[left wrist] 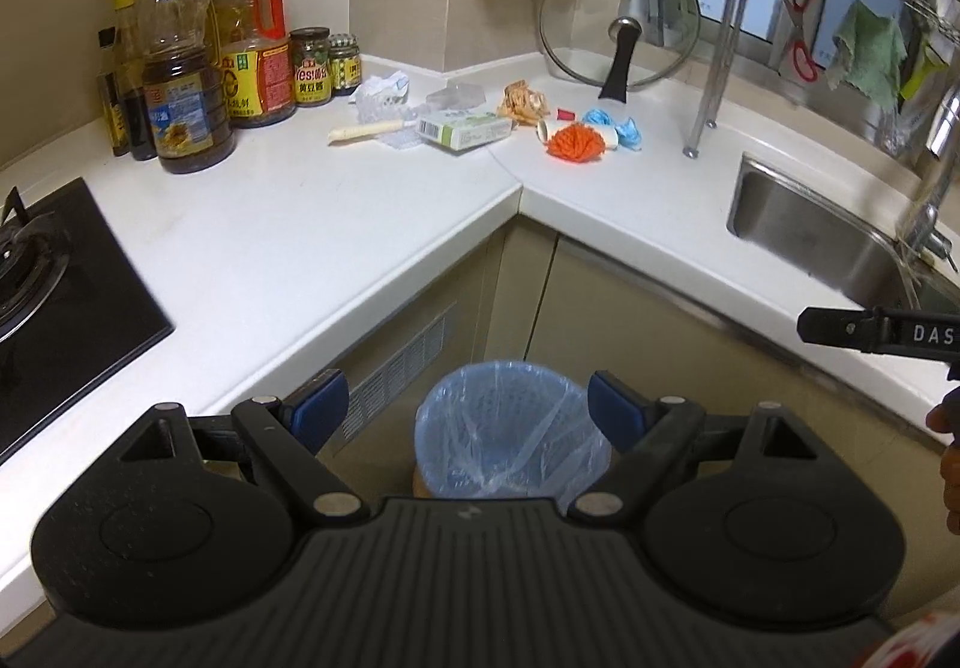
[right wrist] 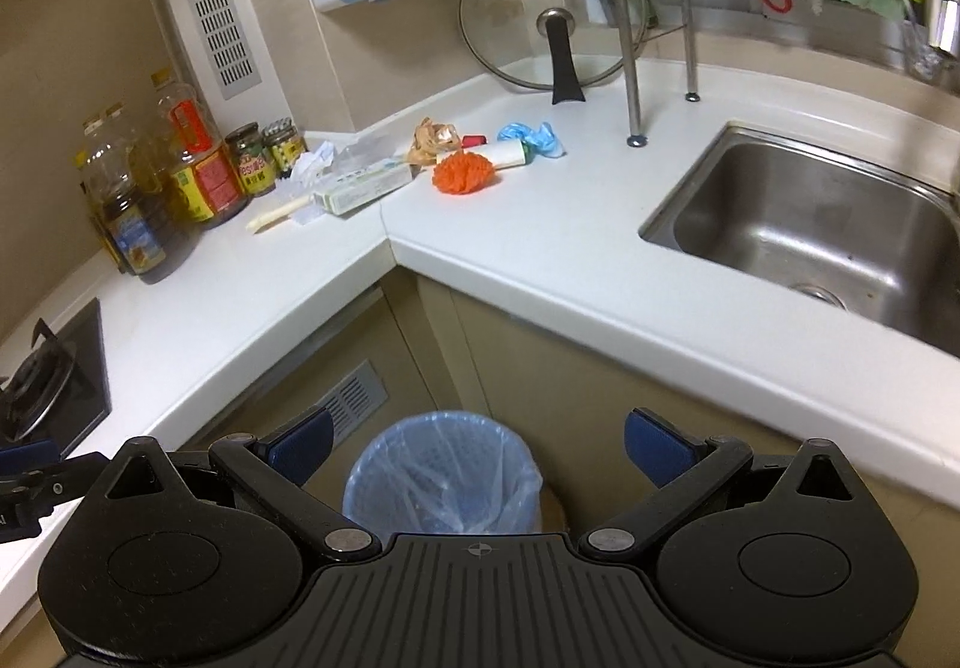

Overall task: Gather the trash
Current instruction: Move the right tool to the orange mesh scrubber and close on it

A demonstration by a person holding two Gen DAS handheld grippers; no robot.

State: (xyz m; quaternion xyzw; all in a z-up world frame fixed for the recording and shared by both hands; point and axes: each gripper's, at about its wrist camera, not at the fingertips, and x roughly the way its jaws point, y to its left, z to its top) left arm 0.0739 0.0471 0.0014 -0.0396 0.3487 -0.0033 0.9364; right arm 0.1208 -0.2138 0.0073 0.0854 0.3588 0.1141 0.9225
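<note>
Both the left gripper (left wrist: 468, 404) and right gripper (right wrist: 478, 449) hang with fingers wide and empty above the lined bin (left wrist: 510, 428) on the floor. The trash sits well apart in the table's (left wrist: 300, 224) far corner: a box (left wrist: 465, 131), orange ball (left wrist: 579, 143), blue wrappers (left wrist: 615, 123). Reaching in, a gripper could likely knock the bottles (left wrist: 180, 86) or glass lid (left wrist: 618, 23). The white surface is smooth; light scraps may slide.

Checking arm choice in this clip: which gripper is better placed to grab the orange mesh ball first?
Probably right, though marginally. Both the right gripper and left gripper are open, empty and held back above the lined trash bin. The orange mesh ball lies on the sink-side counter, the right gripper's side.
</note>
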